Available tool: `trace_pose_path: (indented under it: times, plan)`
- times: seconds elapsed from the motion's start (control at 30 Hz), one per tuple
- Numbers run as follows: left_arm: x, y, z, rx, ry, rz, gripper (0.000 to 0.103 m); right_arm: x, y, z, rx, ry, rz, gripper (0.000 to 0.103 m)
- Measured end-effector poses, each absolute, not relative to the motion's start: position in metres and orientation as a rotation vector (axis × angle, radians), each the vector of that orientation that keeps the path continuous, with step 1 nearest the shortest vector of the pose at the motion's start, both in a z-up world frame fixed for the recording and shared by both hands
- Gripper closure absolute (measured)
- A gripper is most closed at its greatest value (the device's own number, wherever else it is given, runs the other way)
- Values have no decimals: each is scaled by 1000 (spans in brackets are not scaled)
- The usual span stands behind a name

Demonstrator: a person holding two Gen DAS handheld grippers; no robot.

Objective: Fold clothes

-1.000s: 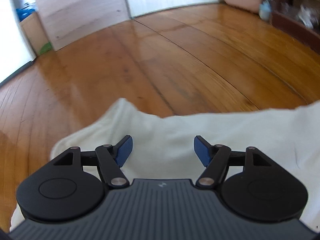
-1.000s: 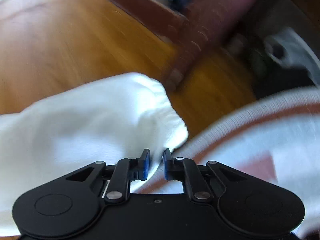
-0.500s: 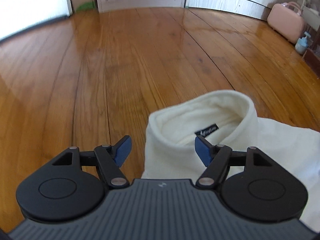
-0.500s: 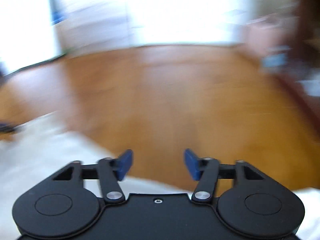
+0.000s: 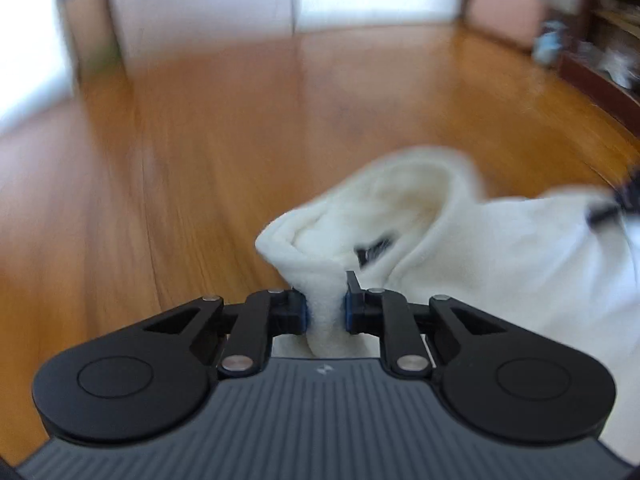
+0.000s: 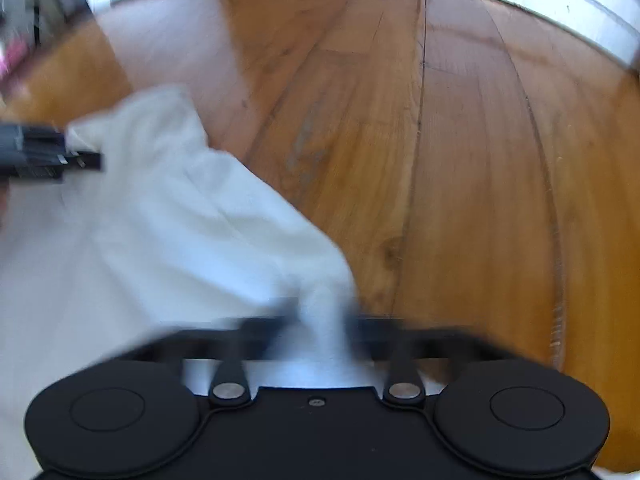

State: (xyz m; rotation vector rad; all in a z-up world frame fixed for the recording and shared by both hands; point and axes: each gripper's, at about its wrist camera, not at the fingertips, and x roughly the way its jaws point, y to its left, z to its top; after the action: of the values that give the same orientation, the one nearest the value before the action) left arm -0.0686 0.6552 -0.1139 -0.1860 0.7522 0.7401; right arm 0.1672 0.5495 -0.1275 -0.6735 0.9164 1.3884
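Cream fleece blurs across both views, so its full outline is hard to make out; the garment lies spread on the wooden floor. The left gripper is closing its jaws on the thick collar, the right gripper closing on a pinched edge well apart from that collar.

Left gripper pitched down over the white garment, jaws closing, blue pads pinching a fold at the collar edge. Right gripper also tilted down, at the garment's opposite edge, jaws closing with a pinch of cloth between them; fingers motion-blurred. From the right wrist view, the left gripper sits at the garment's far left corner.
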Motion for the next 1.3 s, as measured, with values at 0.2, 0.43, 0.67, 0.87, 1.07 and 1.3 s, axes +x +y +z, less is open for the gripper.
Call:
trace_pose_path:
  times: [0.2, 0.43, 0.67, 0.87, 1.07, 1.3]
  plan:
    - [-86, 643, -94, -73, 624, 954, 88, 158, 533, -99, -453, 572, 1377, 78]
    - [-94, 690, -139, -394, 802, 1033, 81, 182, 547, -125, -490, 615, 1101, 86]
    - [-124, 679, -98, -484, 563, 1026, 70, 159, 528, -106, -525, 630, 1312, 72]
    - [-87, 658, -80, -448, 528, 759, 56, 143, 537, -115, -694, 619, 1383, 61]
    - [-34, 668, -118, -499, 700, 670, 46, 143, 531, -134, -732, 604, 1375, 63]
    - [-31, 633, -113, -363, 630, 635, 93, 99, 488, -130, -784, 323, 1358, 97]
